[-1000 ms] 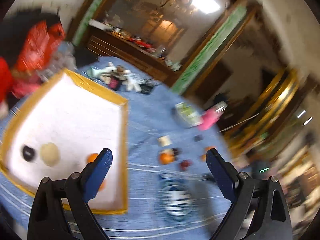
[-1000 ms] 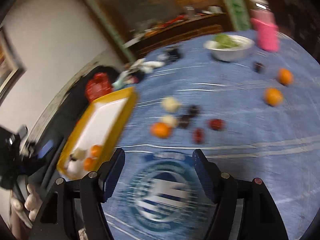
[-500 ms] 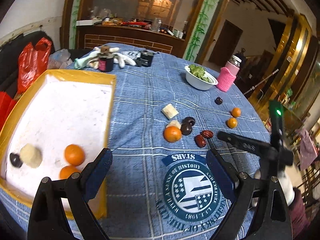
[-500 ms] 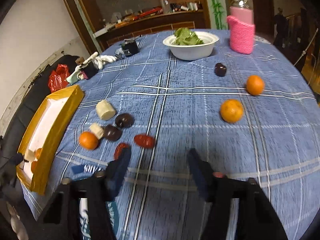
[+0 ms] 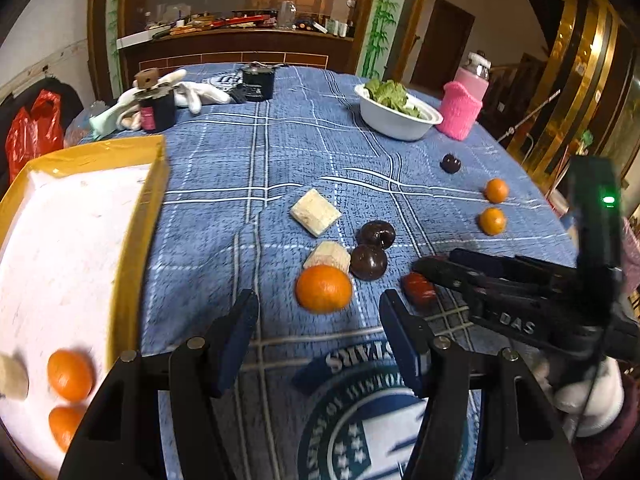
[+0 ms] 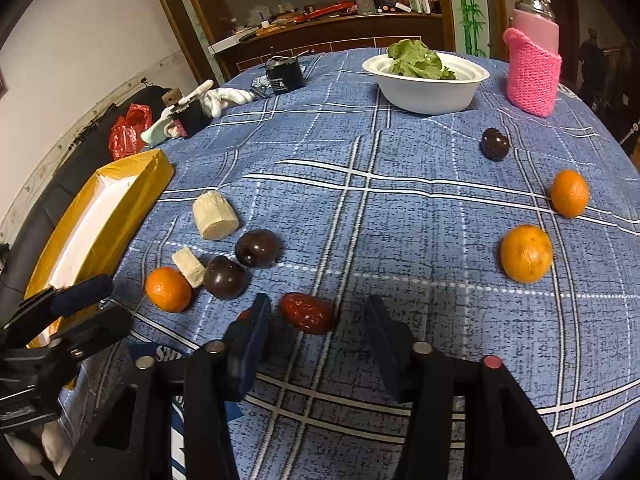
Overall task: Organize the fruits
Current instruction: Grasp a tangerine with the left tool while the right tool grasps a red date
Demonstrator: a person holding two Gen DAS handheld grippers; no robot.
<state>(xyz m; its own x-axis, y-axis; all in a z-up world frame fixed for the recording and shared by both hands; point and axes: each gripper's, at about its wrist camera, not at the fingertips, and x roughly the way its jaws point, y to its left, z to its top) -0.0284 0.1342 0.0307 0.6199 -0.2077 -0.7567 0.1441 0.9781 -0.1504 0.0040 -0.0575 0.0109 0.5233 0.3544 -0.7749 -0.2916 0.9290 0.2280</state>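
In the left wrist view my left gripper (image 5: 318, 332) hangs just short of an orange (image 5: 324, 288) on the blue cloth. Its jaws are closing with nothing between them. In the right wrist view my right gripper (image 6: 316, 328) straddles a red date (image 6: 308, 312). Its jaws are closing too, and the pads stand clear of the date. A second red date (image 6: 244, 314) is half hidden behind its left finger. Two dark plums (image 6: 256, 248) and two pale chunks (image 6: 214, 214) lie beside the orange (image 6: 168, 289). The yellow tray (image 5: 140, 216) on the left holds two oranges (image 5: 70, 374).
Two more oranges (image 6: 526, 254) and a dark plum (image 6: 495, 144) lie far right, near the table's edge. At the back stand a white bowl of greens (image 6: 428, 92), a pink-sleeved bottle (image 6: 532, 76), a black jar (image 5: 258, 84) and white gloves (image 5: 196, 94).
Both grippers have come down toward the fruit cluster and their jaws have narrowed. The left one swung from over the tray to the orange. The right one now straddles a red date.
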